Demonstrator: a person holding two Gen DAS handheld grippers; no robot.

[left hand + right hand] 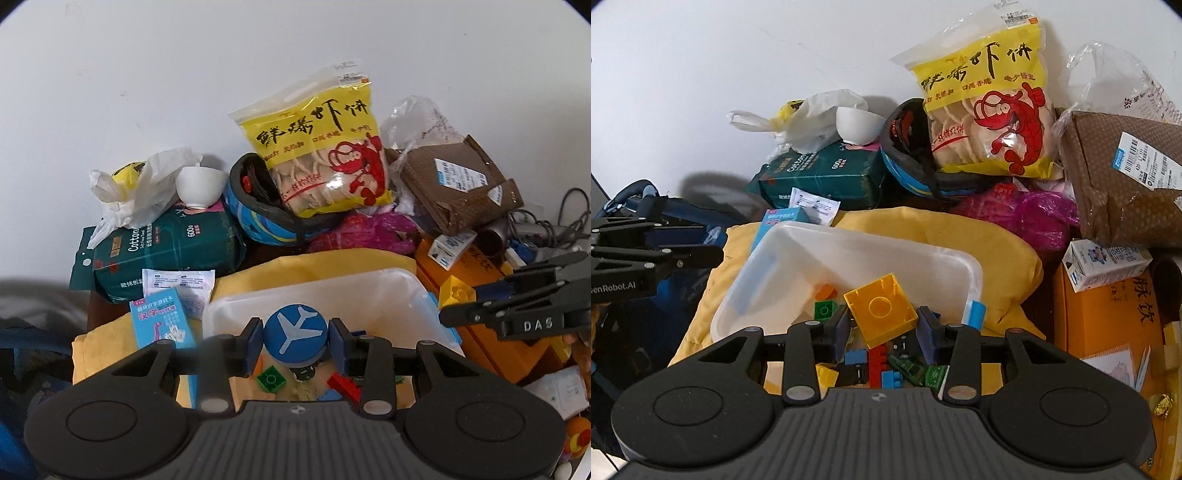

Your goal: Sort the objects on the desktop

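Your light is bright, even, diffuse. Soft shadows fall on the white wall (pixel 738 74) behind the clutter. Fisheye bends both views; corners vignette black. Left edge of your left wrist view smears grey, out of focus.

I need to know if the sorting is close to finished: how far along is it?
Partly done: several small bricks already lie in the white bin. In hand: the left tool grips a blue airplane disc, the right tool a yellow block, both over the bin. Left: the shrimp cracker bag, tissue pack and milk carton.
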